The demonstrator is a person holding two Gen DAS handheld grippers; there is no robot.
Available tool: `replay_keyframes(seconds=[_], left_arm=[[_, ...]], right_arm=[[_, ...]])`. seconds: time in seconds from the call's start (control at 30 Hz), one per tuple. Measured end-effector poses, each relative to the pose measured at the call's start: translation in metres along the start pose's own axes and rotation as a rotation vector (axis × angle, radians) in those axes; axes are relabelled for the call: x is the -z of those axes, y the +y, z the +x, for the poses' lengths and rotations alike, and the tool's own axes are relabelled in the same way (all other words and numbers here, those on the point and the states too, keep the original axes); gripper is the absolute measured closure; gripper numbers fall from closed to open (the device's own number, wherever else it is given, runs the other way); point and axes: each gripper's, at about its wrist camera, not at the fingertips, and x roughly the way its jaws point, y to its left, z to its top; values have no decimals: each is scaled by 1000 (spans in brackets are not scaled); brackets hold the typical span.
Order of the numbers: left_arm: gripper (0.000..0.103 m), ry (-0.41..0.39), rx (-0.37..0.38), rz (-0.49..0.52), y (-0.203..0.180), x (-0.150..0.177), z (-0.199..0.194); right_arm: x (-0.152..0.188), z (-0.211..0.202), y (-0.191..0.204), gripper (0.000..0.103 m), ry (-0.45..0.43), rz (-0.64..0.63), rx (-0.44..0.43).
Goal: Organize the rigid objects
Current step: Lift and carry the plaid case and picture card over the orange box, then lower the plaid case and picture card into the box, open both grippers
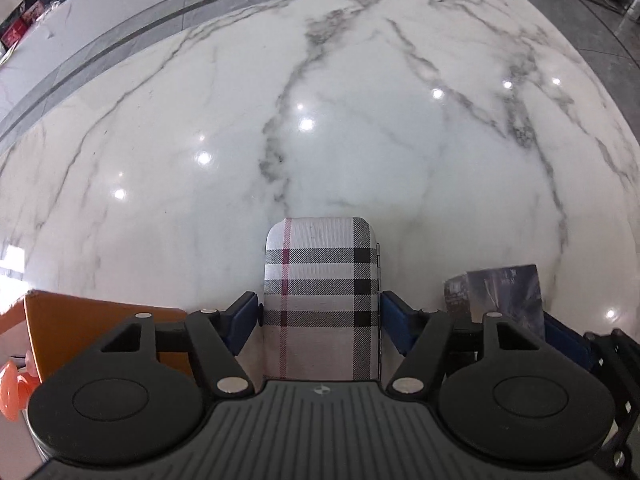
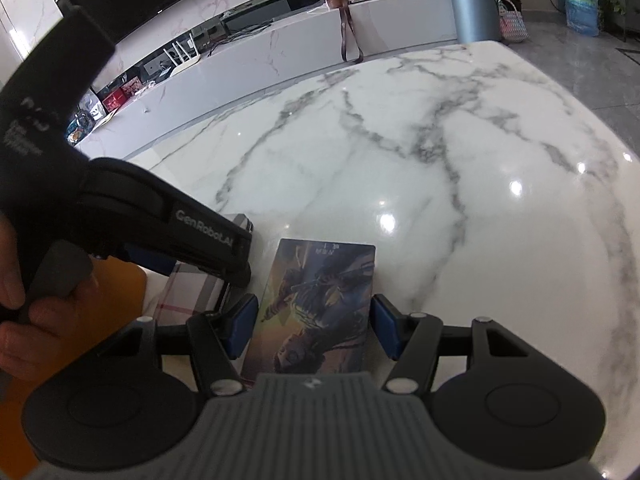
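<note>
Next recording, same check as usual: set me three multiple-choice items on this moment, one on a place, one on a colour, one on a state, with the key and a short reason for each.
1. Where does the plaid case lie?
A. between the left gripper's fingers
B. on the floor
C. on top of the picture card

2. What colour is the flat object to the left of the plaid case in the left wrist view?
A. green
B. orange
C. purple

3. How do the right gripper's jaws stand at the picture card?
A. shut tight with nothing between them
B. turned away from it
C. either side of it, a gap showing

Key: 1 A, blue pads flank it on the marble table; 2 B, plainly orange; 3 C, gaps show at both card edges.
</note>
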Motion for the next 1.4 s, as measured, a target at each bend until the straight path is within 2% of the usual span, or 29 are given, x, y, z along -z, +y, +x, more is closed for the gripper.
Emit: replay_keyframes(seconds=[0.23,0.47,0.63,0.8,0.97,1.07,1.17,1.23,1.4], left_arm=[[27,-66,53,-22,5,4,-28],[27,-143,151,-104,17,19,-78],[27,-215,218,-143,37,45,-130],[27,-292,230,-174,76,83,-182],[27,-306,172,-215,132,129,-207],[27,-290,123,-248,163,152,-204],[27,-264,116,-265,186,170,-193],[27,-255,123,-270,195,177,-185],[27,-261,160,-233,210,188,-175]], right_arm=[[0,-2,1,40,-6,1,-6],[0,-19,-1,41,-87,7,-44],[0,-42,-4,41,-149,26,-127],[-3,-82,21,41,-203,-75,-218],[-13,-123,80,41,-203,-290,-350],[-16,-137,132,41,-164,-505,-413],[-12,-137,186,41,-86,-749,-452],[-5,-129,218,41,-18,-913,-456],[16,-88,274,41,161,-1275,-369]])
